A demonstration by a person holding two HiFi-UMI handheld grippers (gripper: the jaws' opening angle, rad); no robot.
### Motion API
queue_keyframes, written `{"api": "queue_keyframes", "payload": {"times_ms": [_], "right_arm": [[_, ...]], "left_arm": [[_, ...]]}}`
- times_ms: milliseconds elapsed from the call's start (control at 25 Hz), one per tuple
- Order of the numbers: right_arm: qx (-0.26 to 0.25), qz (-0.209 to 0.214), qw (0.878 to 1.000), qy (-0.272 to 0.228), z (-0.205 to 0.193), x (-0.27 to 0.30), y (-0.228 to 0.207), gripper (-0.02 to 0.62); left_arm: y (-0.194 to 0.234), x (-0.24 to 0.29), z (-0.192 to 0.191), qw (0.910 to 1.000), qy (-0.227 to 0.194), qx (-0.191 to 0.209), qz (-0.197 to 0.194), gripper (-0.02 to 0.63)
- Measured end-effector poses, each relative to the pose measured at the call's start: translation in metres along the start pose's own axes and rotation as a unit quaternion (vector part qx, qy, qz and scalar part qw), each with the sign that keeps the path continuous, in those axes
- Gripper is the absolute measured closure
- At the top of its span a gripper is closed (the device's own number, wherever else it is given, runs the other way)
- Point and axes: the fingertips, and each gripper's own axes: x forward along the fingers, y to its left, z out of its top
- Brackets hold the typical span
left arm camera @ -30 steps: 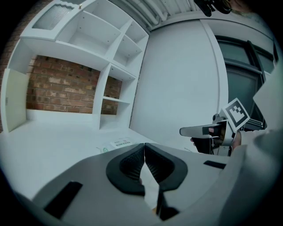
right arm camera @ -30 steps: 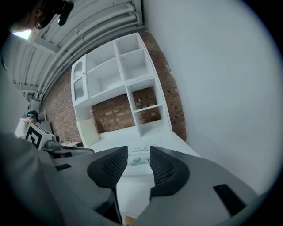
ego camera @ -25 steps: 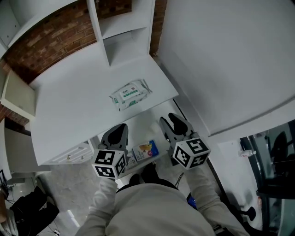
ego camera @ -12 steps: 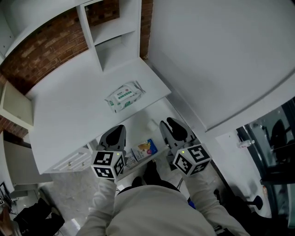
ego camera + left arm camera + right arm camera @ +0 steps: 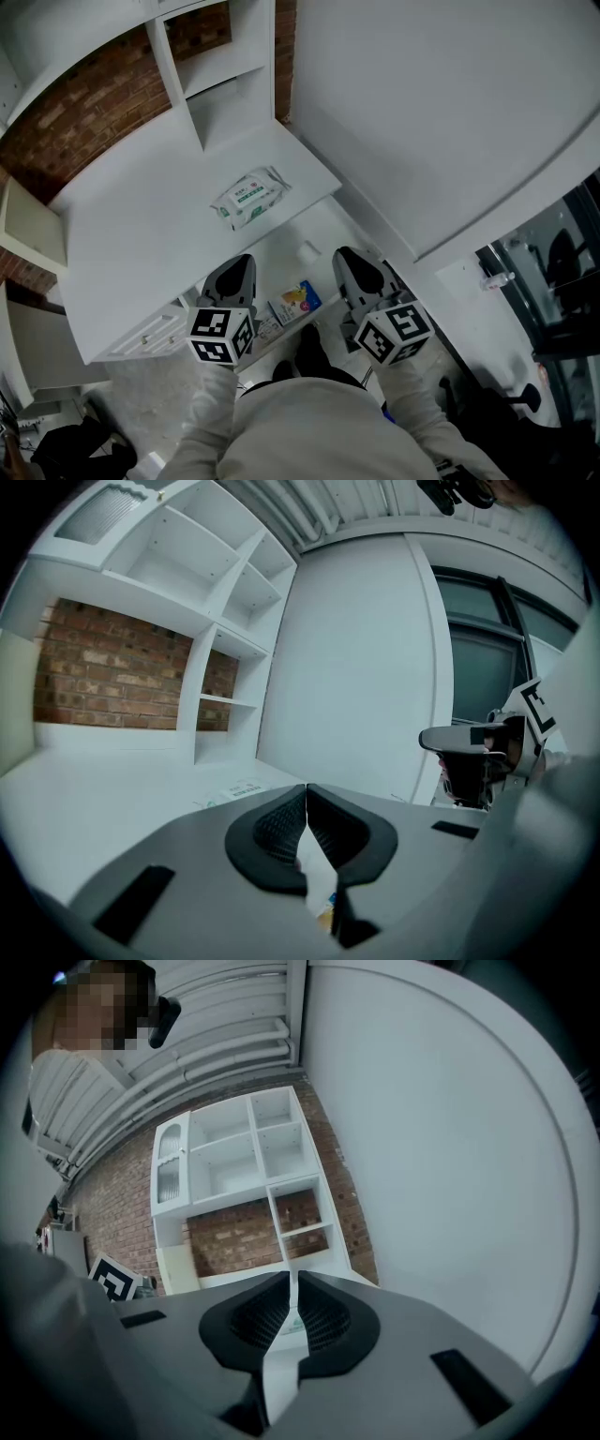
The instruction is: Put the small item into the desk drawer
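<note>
A small blue and yellow packet [image 5: 298,302] lies in the open white drawer [image 5: 323,234] that sticks out below the desk's front edge. My left gripper [image 5: 236,274] hovers over the drawer just left of the packet, its jaws shut and empty [image 5: 307,789]. My right gripper [image 5: 361,272] hangs to the packet's right, over the drawer's right side. Its jaws have just been closing; only a thin slit is left, with nothing between them [image 5: 292,1279].
A pack of wet wipes [image 5: 248,197] lies on the white desk top [image 5: 141,216]. White shelves [image 5: 216,66] stand at the back against a brick wall. A closed drawer with knobs [image 5: 150,330] is at the left, and a white wall panel [image 5: 450,122] runs along the right.
The right gripper's jaws, apart a second ago, have come almost together, and that gripper has drawn back toward the person. The left gripper has stayed where it was.
</note>
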Motion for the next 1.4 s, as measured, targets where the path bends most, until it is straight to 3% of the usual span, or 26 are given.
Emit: {"api": "queue_keyframes", "payload": {"times_ms": [160,680,1400], "right_arm": [[-0.004,-0.007,1.0,-0.007,0.001,-0.005,0.004,0.566],[-0.035,-0.024,0.999,-0.014,0.002,-0.009,0.007,0.569],[-0.028,-0.031,0.999,-0.008,-0.003,-0.006,-0.009,0.569]], "left_arm": [[0.005,-0.002,0.0,1.0,-0.001,-0.001,-0.001,0.586],[0.014,-0.003,0.0,1.0,-0.001,-0.005,0.002,0.586],[0.019,0.007,-0.001,0.9999,0.001,-0.008,0.012,0.586]]}}
